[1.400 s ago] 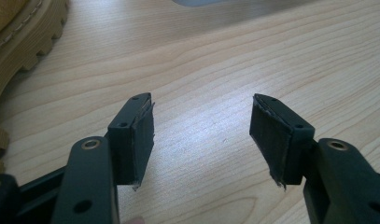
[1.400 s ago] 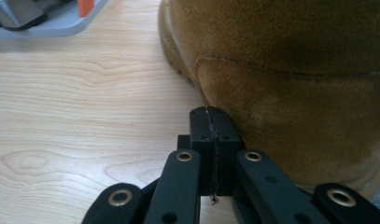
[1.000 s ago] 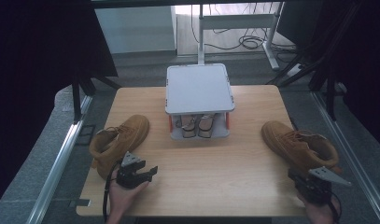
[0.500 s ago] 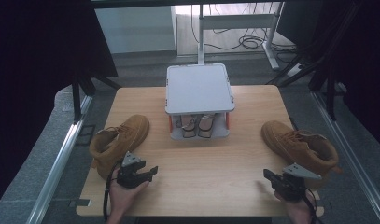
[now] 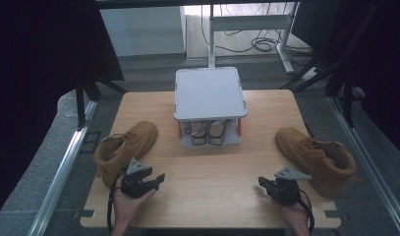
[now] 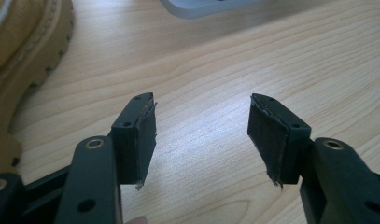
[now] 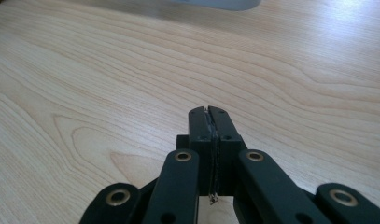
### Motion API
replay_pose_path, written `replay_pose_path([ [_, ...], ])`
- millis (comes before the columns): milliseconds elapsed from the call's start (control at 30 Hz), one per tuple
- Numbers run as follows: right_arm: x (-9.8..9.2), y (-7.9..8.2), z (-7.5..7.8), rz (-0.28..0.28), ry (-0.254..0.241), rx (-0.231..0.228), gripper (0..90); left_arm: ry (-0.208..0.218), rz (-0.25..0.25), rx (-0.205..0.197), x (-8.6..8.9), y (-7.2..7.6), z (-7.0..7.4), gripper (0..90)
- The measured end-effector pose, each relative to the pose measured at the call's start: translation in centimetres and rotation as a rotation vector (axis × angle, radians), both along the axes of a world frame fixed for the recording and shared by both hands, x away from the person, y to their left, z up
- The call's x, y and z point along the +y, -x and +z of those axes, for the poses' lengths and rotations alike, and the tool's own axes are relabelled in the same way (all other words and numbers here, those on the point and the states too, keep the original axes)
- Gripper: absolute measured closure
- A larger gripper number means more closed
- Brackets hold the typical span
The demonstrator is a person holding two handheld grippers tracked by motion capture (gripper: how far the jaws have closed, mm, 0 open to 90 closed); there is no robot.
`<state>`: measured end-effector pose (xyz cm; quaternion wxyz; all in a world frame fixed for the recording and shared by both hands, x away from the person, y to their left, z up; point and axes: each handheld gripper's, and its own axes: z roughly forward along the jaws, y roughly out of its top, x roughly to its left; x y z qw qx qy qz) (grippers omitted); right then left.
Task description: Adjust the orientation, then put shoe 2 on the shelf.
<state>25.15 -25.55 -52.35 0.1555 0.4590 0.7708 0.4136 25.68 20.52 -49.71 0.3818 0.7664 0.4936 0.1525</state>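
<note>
High view: left claw (image 5: 158, 178) apart, closing w/ nothing between, right claw (image 5: 262, 183) together; probably it'd shove the right boot (image 5: 318, 158) off the desk (image 5: 207, 172).

Tan boots (image 5: 123, 150) — upright; table edges

The table (image 5: 202, 162) is showing pale wood with a flowing grain and a smooth, faintly sheened finish. The two boots, the left boot (image 5: 124, 147) and the right boot (image 5: 318, 155), are looking like matt tan suede, with ridged rubbery soles. The rack (image 5: 210, 93) is appearing as matt grey plastic. The gripper pads (image 6: 145, 135) are wearing rough black rubber (frayed at the edges).
</note>
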Motion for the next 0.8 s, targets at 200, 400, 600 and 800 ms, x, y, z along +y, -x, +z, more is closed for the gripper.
replay_pose_path([
  [200,0.0,0.0,0.0,0.012,0.001,0.002,83.3,-0.008,0.015,-0.036,0.4,0.3,2.0,42.5],
  [400,0.1,0.2,0.0,0.018,-0.002,0.0,78.3,-0.005,0.011,-0.074,1.0,0.5,5.0,41.9],
  [600,0.3,0.3,-0.2,0.019,0.015,0.012,72.9,-0.004,0.01,-0.105,2.3,0.2,7.8,42.0],
  [800,0.7,0.3,-0.6,0.016,0.025,0.028,68.6,-0.004,0.065,-0.128,5.3,-0.8,10.0,42.2],
])
